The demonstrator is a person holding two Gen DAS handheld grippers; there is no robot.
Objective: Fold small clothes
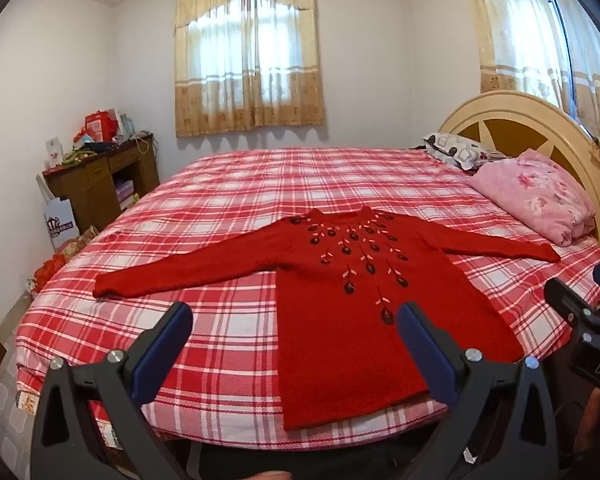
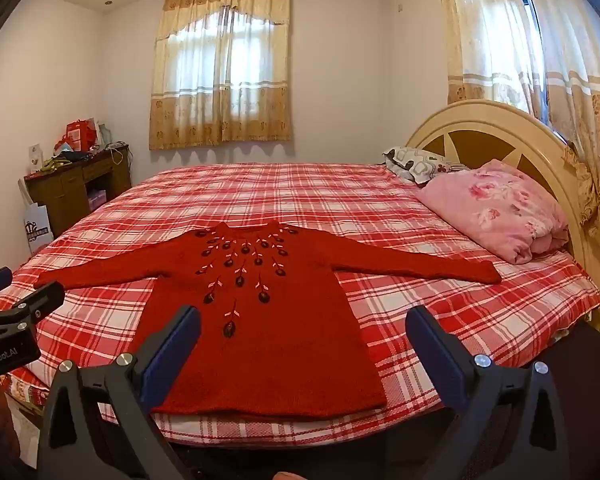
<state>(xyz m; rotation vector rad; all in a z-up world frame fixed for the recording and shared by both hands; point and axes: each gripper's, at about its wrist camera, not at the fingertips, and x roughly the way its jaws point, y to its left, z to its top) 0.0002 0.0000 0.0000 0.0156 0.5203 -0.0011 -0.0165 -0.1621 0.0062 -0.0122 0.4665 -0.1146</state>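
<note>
Nearest the cameras, the left gripper [image 1: 294,316] and the right gripper [image 2: 302,320] are held above the near edge of the bed [image 1: 228,320], both angled downward, each with its blue pads spread wide and nothing caught between them. In the left wrist view the right gripper is seen at the right edge; in the right wrist view the left gripper is seen at the left edge. Just beyond the pads, a red sweater [image 1: 340,320] is laid flat on the red-and-white checked sheet, its hem at the near edge of the bed, its neck toward the far side, and its two sleeves spread out to the left and right. Dark embroidered flowers are scattered over its chest. Farther right, a pink pillow [image 2: 496,208] is rested against the cream headboard [image 2: 500,128], with a patterned pillow [image 2: 416,164] just behind it. At the far left a cluttered wooden desk [image 1: 100,176] is set against the wall. On the far wall a curtained window [image 1: 252,60] is seen.
</note>
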